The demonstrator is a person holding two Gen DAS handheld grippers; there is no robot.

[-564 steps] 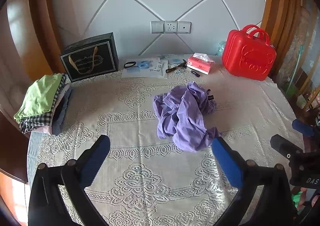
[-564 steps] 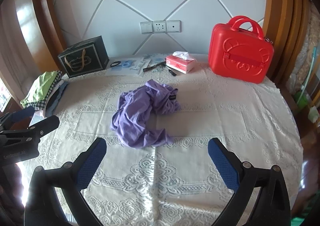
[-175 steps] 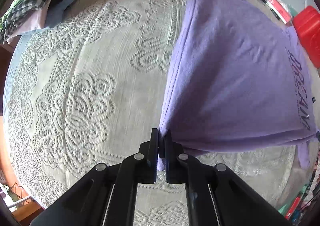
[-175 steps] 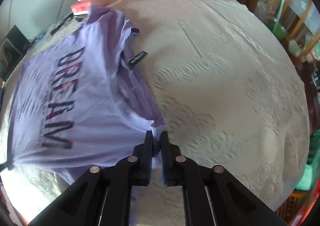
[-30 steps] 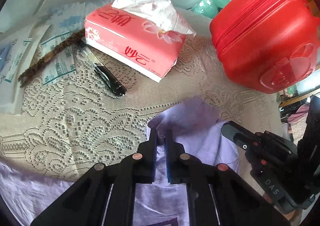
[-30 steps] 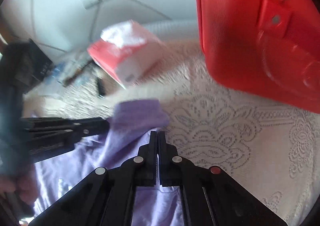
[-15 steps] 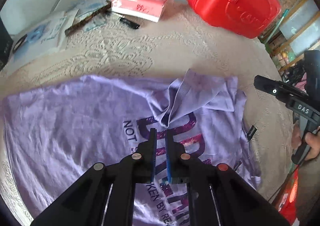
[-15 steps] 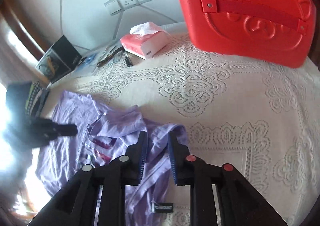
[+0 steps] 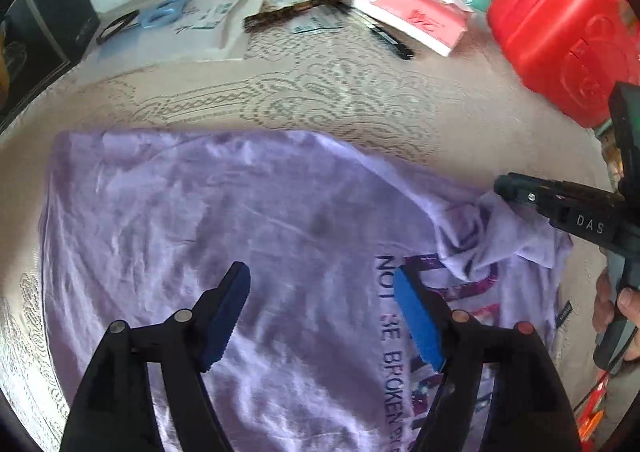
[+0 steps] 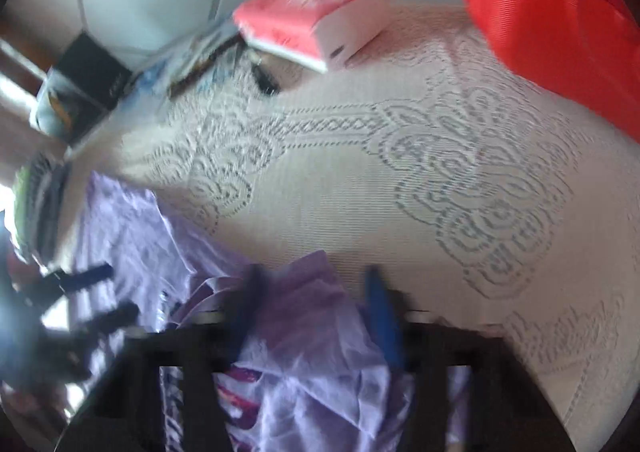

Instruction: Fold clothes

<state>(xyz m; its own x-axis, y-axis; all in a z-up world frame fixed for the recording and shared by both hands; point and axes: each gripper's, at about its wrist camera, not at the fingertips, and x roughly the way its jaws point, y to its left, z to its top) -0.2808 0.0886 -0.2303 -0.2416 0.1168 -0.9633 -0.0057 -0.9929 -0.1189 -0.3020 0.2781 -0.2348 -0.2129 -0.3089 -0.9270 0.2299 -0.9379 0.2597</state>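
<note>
The purple T-shirt (image 9: 240, 236) lies spread print-up on the lace-covered tabletop (image 9: 320, 100), its long axis running from the left of the left wrist frame to the right, where a sleeve (image 9: 500, 236) is bunched over the lettering. The left tool (image 9: 322, 316) hangs above the middle of the shirt, jaws wide apart and holding nothing. The right tool (image 9: 520, 192) enters from the right edge of that frame, its tip at the crumpled sleeve; in its own blurred view the right tool's jaws stand apart over the bunched cloth with nothing visibly clamped. Judgement: the right tool is nearer the rumpled sleeve, the one part not lying flat. A red case (image 9: 560, 32) and tissue pack (image 9: 412, 16) stand beyond, upper right.
</note>
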